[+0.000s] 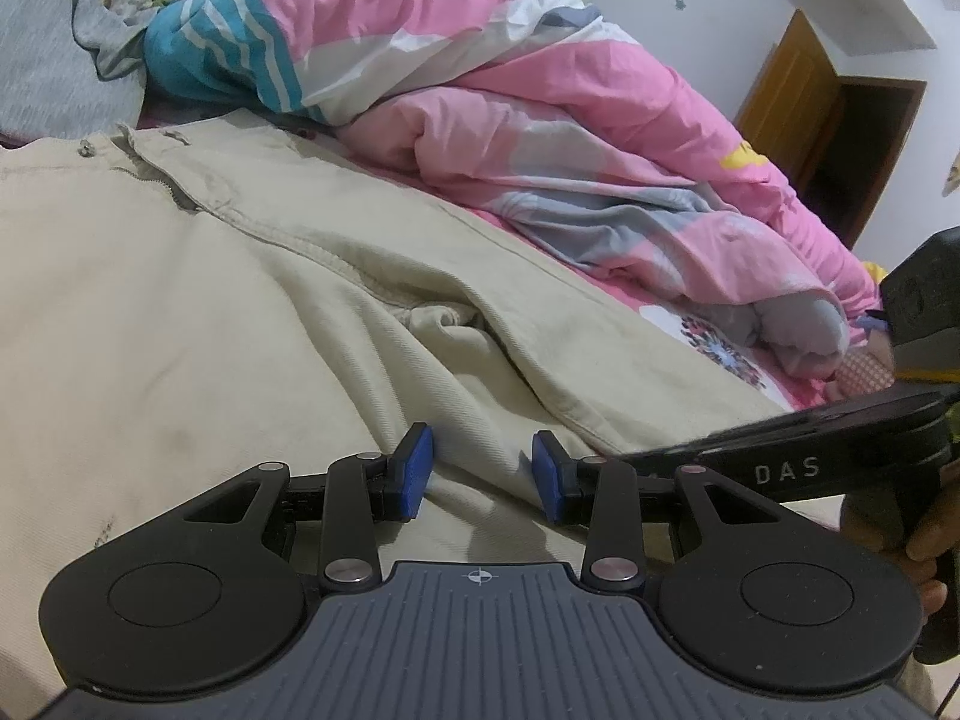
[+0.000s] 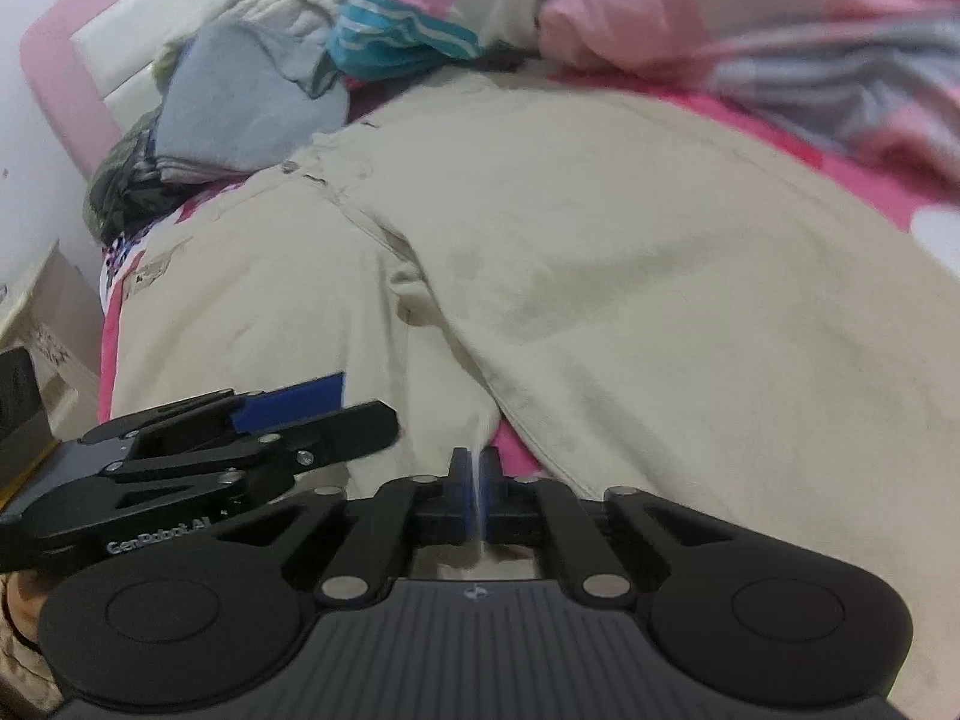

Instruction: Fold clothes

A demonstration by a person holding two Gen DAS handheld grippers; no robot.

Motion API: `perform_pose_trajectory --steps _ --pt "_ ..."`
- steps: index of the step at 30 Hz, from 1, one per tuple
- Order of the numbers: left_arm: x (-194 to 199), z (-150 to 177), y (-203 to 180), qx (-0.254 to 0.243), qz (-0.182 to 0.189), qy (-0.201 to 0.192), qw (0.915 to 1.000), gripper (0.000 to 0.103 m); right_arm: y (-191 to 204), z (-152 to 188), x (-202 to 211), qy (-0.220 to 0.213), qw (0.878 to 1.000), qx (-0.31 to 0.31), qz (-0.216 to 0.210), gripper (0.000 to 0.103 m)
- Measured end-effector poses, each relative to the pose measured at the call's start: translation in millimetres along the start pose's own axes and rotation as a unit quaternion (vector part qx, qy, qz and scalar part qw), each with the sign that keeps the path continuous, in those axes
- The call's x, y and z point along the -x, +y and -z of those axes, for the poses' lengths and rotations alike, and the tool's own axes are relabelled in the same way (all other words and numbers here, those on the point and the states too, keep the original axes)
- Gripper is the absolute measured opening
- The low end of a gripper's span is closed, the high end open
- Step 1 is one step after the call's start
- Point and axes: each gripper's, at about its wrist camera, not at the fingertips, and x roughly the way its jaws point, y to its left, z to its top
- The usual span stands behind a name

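Beige trousers (image 1: 252,312) lie spread on the bed, waist button and zip at the far end, both legs running toward me. The same trousers (image 2: 630,252) fill the right wrist view. My left gripper (image 1: 482,474) hovers just over one leg's fabric, blue pads apart and nothing between them. It appears again from the side as the left gripper (image 2: 363,405) at the left of the right wrist view. My right gripper (image 2: 477,492) is shut on a thin edge of trouser fabric where the two legs meet. Its black finger (image 1: 780,432) reaches in from the right, held by a hand (image 1: 927,546).
A rumpled pink, grey and teal quilt (image 1: 540,120) is piled along the far right of the bed. Grey folded clothes (image 2: 240,114) sit by the pink headboard (image 2: 66,78). Pink sheet (image 1: 708,348) shows beside the trousers. A wooden door (image 1: 798,84) stands beyond.
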Motion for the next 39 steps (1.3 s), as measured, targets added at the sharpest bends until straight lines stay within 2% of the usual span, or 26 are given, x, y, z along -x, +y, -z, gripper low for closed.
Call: perform_pose_trajectory --steps 4,7,9,14,16,19,23,27,30,32,35,39 --pt "0.3 0.0 0.1 -0.002 -0.001 0.001 1.0 0.037 15.8 -4.5 5.0 -0.047 0.993 0.076 0.083 0.001" --pt "0.0 0.2 -0.2 -0.004 -0.002 0.001 1.0 0.037 24.9 -0.5 -4.7 -0.052 0.983 0.125 0.126 0.001" --pt "-0.3 0.5 -0.6 -0.007 -0.003 0.002 1.0 0.037 33.3 6.5 -14.4 -0.057 0.971 0.173 0.156 0.001" --pt "-1.5 1.2 -2.5 -0.016 -0.007 0.003 0.9998 0.037 47.3 26.0 -32.0 -0.071 0.942 0.257 0.203 0.0" --pt "-1.5 1.2 -2.7 -0.017 -0.007 0.003 0.9998 0.037 49.2 25.4 -30.9 -0.074 0.938 0.268 0.208 0.001" --pt "-1.5 1.3 -3.0 -0.018 -0.008 0.003 0.9998 0.037 40.3 19.3 -6.8 -0.084 0.953 0.224 0.189 0.004" --pt "-1.5 1.3 -3.4 -0.019 -0.009 0.003 0.9998 0.037 4.7 29.0 37.7 -0.107 0.973 0.119 0.165 0.007" --pt "-1.2 1.1 -2.6 -0.021 -0.009 0.003 0.9997 0.037 -33.5 40.8 83.2 -0.129 0.982 0.008 0.139 0.007" --pt "-1.3 1.4 -3.5 -0.022 -0.011 0.003 0.9997 0.037 -59.4 56.8 94.4 -0.111 0.987 -0.045 0.105 0.008" --pt "-1.3 1.5 -4.2 -0.025 -0.012 0.002 0.9996 0.037 -67.8 64.8 94.0 -0.094 0.99 -0.059 0.091 0.011" --pt "-1.4 2.0 -4.4 -0.026 -0.013 0.002 0.9996 0.037 -67.4 70.0 92.4 -0.081 0.992 -0.047 0.087 0.028" --pt "-1.8 2.1 -4.4 -0.026 -0.013 0.002 0.9996 0.037 -59.5 74.0 90.0 -0.076 0.993 -0.011 0.086 0.03"
